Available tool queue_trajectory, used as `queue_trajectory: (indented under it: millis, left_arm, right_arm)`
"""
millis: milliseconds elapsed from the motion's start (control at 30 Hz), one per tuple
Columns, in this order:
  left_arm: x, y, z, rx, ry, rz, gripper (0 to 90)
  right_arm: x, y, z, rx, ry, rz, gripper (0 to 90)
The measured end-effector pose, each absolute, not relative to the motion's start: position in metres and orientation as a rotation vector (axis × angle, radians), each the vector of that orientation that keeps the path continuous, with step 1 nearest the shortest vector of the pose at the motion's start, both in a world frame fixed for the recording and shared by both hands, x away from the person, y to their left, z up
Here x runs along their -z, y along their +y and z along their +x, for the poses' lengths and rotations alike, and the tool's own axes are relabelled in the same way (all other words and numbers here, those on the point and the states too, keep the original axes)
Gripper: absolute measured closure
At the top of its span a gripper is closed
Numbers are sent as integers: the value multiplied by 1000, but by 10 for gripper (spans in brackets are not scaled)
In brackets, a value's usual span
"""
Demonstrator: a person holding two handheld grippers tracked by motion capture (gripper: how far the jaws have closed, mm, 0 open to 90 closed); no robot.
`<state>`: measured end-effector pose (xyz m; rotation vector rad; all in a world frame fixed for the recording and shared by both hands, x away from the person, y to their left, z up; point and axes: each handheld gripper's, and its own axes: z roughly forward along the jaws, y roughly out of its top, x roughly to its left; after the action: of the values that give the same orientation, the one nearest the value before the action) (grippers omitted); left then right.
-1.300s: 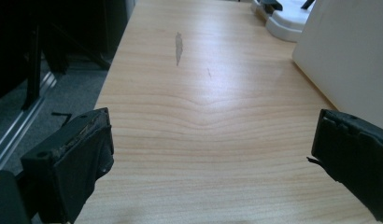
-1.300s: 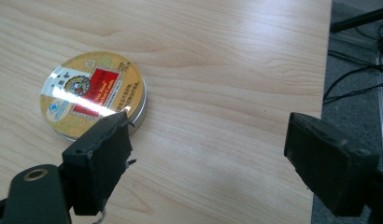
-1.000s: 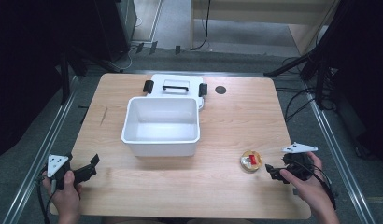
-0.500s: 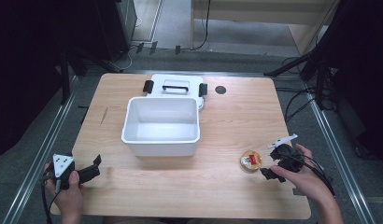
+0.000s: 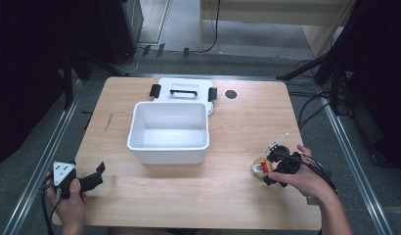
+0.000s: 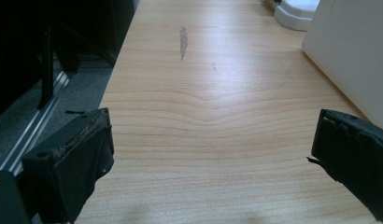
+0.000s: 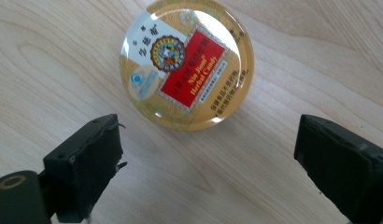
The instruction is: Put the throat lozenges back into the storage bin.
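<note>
The right gripper [image 7: 208, 154] stands wide open over the round candy tin [image 7: 187, 63], which lies flat just ahead of its 2 jaws, untouched, near the table's [image 5: 237, 205] front-right edge. The left gripper [image 6: 210, 154], also wide open, faces bare wood, the white bin [image 6: 353, 51] ahead-right.

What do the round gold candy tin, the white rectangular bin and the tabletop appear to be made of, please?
The round gold candy tin looks like lacquered metal: its printed lid is glossy and mirrors the lights. The white rectangular bin seems to be moulded plastic, smooth and faintly shiny. The tabletop shows pale wood grain with a satin sheen, either wood or laminate.
</note>
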<state>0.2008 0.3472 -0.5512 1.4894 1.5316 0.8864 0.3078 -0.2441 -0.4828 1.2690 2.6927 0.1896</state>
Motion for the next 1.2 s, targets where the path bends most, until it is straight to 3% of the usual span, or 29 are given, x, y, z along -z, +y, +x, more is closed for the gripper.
queue_trajectory:
  millis: [400,900,1200]
  left_arm:
    - [551,348,201,-881,1540,1488,0]
    - [551,349,202,-866,1541,1483,0]
    - [551,349,202,-858,1542,1481,0]
  right_arm:
    - [491,-225,323,-152,2672,1352,75]
    - [505,-209,333,-68,2642,1406,197]
    - [499,-209,336,-92,2662,1407,203]
